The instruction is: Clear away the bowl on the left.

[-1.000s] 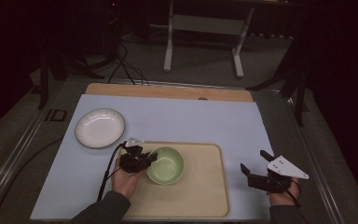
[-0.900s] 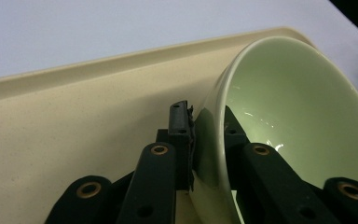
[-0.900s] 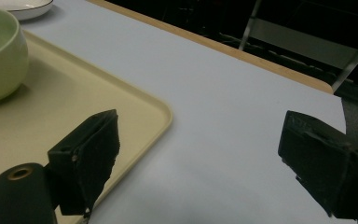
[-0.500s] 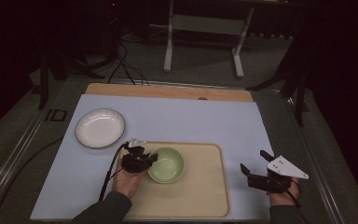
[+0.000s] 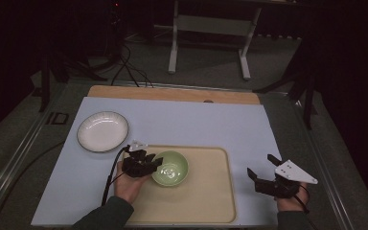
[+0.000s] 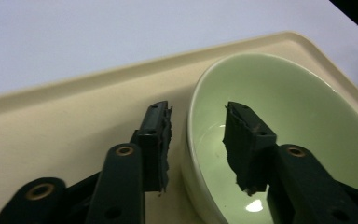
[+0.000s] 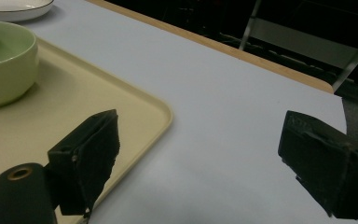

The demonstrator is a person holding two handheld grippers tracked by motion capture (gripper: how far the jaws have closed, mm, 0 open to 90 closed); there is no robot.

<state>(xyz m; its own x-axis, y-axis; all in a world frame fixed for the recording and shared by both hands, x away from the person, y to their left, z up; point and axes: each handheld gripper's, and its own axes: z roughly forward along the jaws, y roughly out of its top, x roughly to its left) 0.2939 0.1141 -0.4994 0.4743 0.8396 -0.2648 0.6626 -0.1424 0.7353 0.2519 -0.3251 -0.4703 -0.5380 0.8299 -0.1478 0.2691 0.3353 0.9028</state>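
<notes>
A pale green bowl [image 5: 171, 168] [image 6: 279, 93] [image 7: 4, 65] sits on the left part of a cream tray [image 5: 206, 201] [image 6: 74, 121] [image 7: 74, 107]. My left gripper [image 5: 155, 164] [image 6: 196, 112] is at the bowl's left side and stands open. Its jaws straddle the rim, one inside the bowl and one outside, with a small gap on each side. My right gripper [image 5: 260, 165] [image 7: 200, 122] is wide open over the blue mat, just right of the tray's right edge, with nothing between its jaws.
A white plate [image 5: 102, 131] [image 7: 14, 7] lies on the blue mat [image 5: 196, 124] left of and behind the tray. A wooden strip [image 5: 172, 94] runs along the table's far edge. A metal stand [image 5: 211, 28] is on the floor beyond.
</notes>
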